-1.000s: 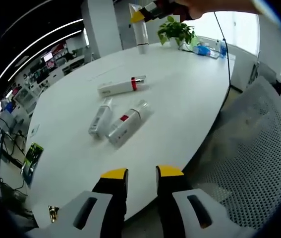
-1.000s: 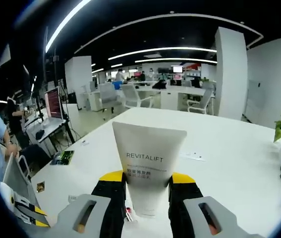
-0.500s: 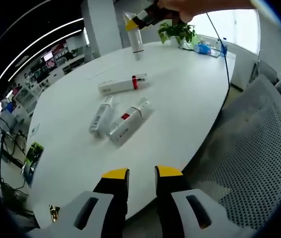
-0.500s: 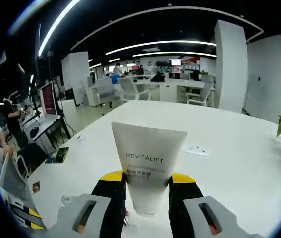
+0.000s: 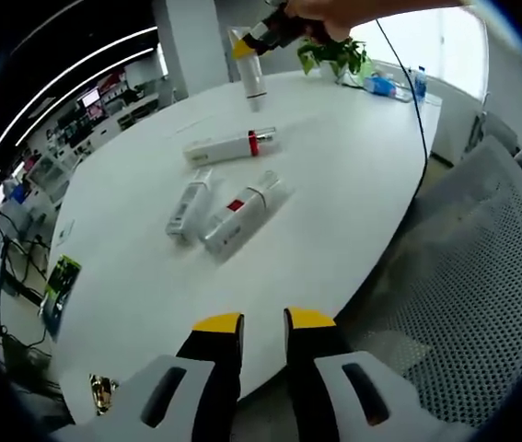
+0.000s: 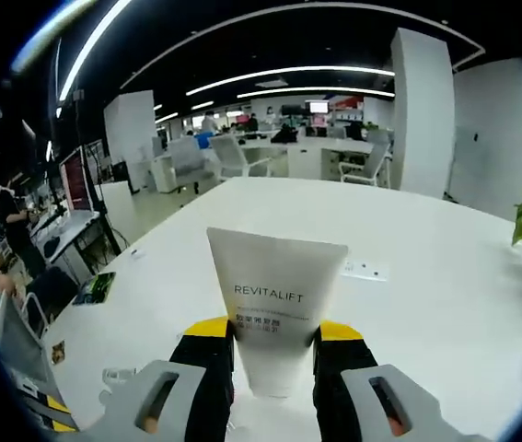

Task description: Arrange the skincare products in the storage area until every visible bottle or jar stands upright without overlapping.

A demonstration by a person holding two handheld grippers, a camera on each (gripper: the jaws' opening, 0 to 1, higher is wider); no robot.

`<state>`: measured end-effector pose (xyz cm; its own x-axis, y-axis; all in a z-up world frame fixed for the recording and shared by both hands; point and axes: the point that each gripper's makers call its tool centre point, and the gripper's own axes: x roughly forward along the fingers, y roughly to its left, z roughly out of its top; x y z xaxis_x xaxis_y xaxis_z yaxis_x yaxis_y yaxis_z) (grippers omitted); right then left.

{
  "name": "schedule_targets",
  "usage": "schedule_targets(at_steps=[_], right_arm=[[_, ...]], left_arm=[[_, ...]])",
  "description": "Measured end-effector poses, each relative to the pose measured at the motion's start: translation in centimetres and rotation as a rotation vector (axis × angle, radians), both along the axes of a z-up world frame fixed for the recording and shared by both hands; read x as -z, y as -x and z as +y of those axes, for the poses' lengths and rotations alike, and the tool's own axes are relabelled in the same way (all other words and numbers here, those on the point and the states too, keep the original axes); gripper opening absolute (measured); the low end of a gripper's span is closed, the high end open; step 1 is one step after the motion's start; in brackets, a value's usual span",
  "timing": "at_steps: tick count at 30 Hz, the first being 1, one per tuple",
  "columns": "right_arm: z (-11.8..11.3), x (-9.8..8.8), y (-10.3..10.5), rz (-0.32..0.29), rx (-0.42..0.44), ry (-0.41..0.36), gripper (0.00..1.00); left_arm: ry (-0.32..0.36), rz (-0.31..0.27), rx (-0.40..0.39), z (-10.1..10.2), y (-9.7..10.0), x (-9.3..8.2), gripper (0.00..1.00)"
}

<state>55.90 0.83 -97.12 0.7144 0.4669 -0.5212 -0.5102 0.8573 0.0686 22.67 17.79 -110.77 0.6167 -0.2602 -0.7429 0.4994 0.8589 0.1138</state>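
Right gripper (image 6: 273,333) has its jaws clamped on a white Revitalift tube (image 6: 274,308), held upright over the white table (image 6: 426,295). Left gripper (image 5: 263,324) hangs near the table edge, jaws slightly apart, nothing between them. Three skincare bottles (image 5: 238,212) lie flat mid-table.

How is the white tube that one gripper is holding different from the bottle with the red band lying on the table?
The white tube is pinched between the right gripper jaws, while the bottle with the red band lies loose on the white table. The tube is held upright, lifted above the table; the bottle lies flat on its side. The tube is plain with dark "REVITALIFT" lettering; the bottle carries a red ring near one end. Both are mostly white.
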Motion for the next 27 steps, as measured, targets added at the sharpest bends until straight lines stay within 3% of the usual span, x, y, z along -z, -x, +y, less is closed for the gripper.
schedule_targets(at_steps=[11, 27], right_arm=[[-0.1, 0.2, -1.5, -0.002, 0.050, -0.016, 0.26], [0.6, 3.1, -2.9, 0.023, 0.082, 0.033, 0.26]], left_arm=[[-0.003, 0.014, -0.003, 0.3, 0.3, 0.6, 0.11], [-0.007, 0.022, -0.001, 0.5, 0.5, 0.9, 0.10]])
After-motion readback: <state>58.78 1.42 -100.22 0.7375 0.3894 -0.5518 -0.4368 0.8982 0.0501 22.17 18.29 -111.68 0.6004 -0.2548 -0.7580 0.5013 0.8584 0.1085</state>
